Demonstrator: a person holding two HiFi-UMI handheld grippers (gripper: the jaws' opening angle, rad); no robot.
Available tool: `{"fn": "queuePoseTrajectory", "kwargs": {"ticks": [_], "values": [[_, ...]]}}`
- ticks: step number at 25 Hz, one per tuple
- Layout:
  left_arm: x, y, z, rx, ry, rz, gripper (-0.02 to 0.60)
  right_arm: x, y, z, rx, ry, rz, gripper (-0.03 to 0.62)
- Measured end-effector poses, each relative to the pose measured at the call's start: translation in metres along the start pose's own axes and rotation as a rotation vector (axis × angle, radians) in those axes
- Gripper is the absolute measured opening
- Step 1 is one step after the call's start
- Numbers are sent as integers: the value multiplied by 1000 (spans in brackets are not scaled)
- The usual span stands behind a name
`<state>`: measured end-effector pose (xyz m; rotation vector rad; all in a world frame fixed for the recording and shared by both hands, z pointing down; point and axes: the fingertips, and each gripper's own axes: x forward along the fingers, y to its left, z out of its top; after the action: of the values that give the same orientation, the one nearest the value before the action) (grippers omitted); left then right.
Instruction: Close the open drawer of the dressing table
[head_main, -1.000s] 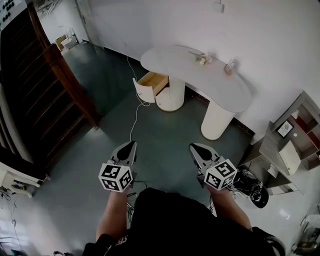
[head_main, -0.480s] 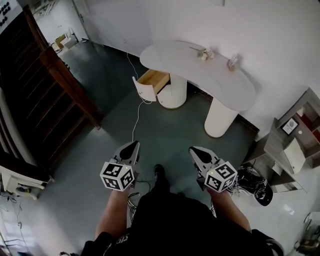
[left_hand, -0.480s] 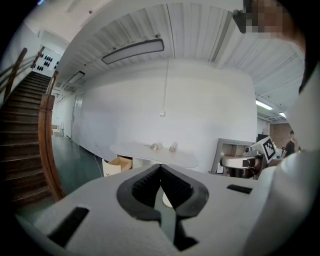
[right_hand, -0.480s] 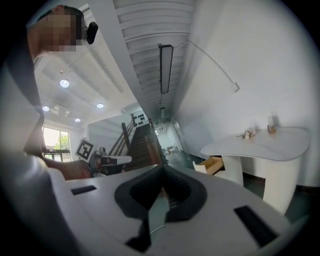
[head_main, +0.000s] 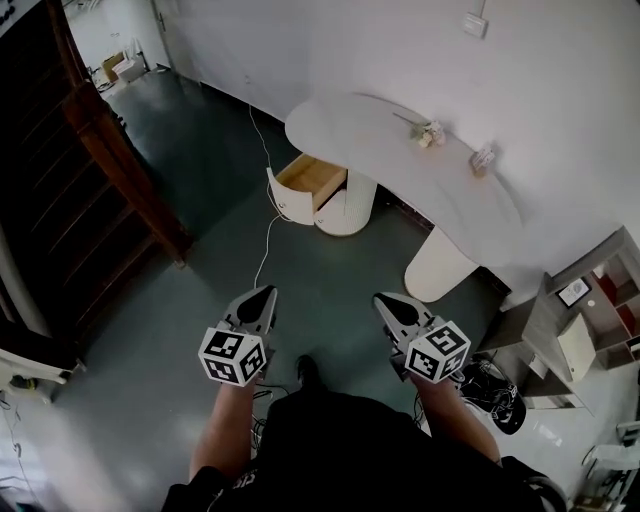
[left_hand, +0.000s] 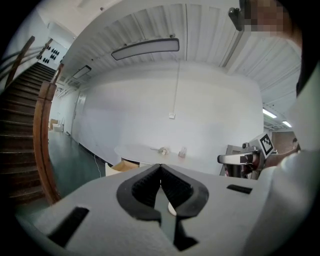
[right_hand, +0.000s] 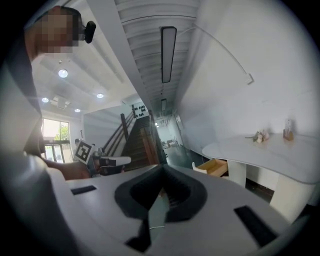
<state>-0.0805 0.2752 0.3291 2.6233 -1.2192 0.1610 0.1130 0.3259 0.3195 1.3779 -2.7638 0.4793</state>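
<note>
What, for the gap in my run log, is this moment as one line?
drawer: open, untouched | left gripper: shut, empty | right gripper: shut, empty | table: ahead, both grippers short of it

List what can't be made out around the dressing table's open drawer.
- Inside of the drawer: in the head view it is too small and far to tell whether anything lies in it.
- Drawer's lower part: in the left gripper view it is hidden behind the left gripper itself.
- Pale cluster and small upright item on the dressing table: too small to identify in any view.
</note>
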Motion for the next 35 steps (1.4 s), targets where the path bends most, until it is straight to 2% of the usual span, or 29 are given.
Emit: {"fn": "queuePoseTrajectory", "kwargs": {"ticks": [5,10,15,19,22,28,35], "values": [[25,76,22,-8,-11,10,0,82,-18,17,-10,38,-10,6],[42,134,24,-32,-1,2,0,149,-18,21,-9,74,-5,6],[47,174,22,-84,0,12,0,199,-8,12,-21,148,31,6],[64,202,16,-118,15,30,0,230,-18,14,-25,167,50,6],[83,215,17,-133,24,31,0,252,-36,16,-16,169,51,6],[142,248,33,-106,42,44,0,306,-92,27,6,154,64,6],[234,291,83,-59,63,68,0,382,-169,68,8,128,108,6]]}}
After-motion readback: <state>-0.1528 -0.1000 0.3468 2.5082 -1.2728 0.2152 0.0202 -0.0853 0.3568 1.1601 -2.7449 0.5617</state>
